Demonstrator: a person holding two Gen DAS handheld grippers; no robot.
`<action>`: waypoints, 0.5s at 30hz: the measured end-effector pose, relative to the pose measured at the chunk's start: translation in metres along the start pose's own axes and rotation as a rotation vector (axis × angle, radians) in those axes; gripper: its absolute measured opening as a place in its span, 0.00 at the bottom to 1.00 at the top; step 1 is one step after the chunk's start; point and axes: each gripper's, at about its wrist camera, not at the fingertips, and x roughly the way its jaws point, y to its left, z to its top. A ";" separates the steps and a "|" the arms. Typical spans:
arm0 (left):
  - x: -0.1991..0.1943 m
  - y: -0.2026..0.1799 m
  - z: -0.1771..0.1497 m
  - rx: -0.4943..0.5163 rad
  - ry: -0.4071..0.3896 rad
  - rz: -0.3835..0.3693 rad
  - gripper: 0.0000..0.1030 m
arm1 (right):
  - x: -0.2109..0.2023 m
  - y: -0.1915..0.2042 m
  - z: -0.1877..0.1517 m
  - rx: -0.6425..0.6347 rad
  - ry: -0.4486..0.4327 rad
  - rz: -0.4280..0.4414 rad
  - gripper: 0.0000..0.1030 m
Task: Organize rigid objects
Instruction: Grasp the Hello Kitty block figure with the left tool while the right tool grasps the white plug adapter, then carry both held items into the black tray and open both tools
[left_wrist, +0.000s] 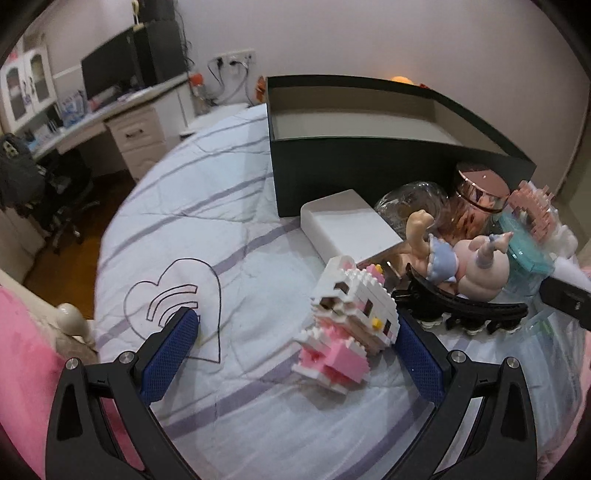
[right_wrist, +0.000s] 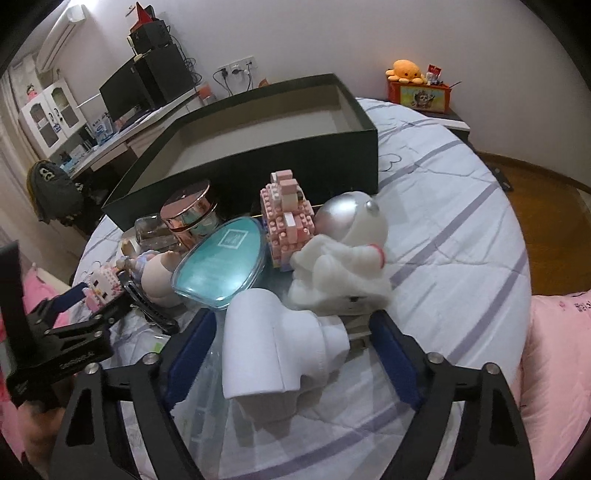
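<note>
Low in the left-wrist frame, my left fingers (left_wrist: 295, 354) gape around the block cat (left_wrist: 349, 325), untouched; I should centre before squeezing. Right view, lower centre: my right fingers (right_wrist: 291, 354) straddle the white pipe elbow (right_wrist: 280, 350), unpinched, its long leg running upper left to lower right.
</note>
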 end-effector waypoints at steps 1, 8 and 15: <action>0.001 0.002 0.001 -0.002 0.002 -0.017 0.99 | 0.001 0.000 0.000 0.000 0.003 0.009 0.77; -0.007 -0.005 0.000 0.027 0.011 -0.057 0.72 | 0.003 0.006 0.000 -0.033 0.027 0.001 0.71; -0.014 0.003 0.000 -0.046 0.028 -0.132 0.47 | -0.004 0.003 -0.003 -0.029 0.023 0.025 0.71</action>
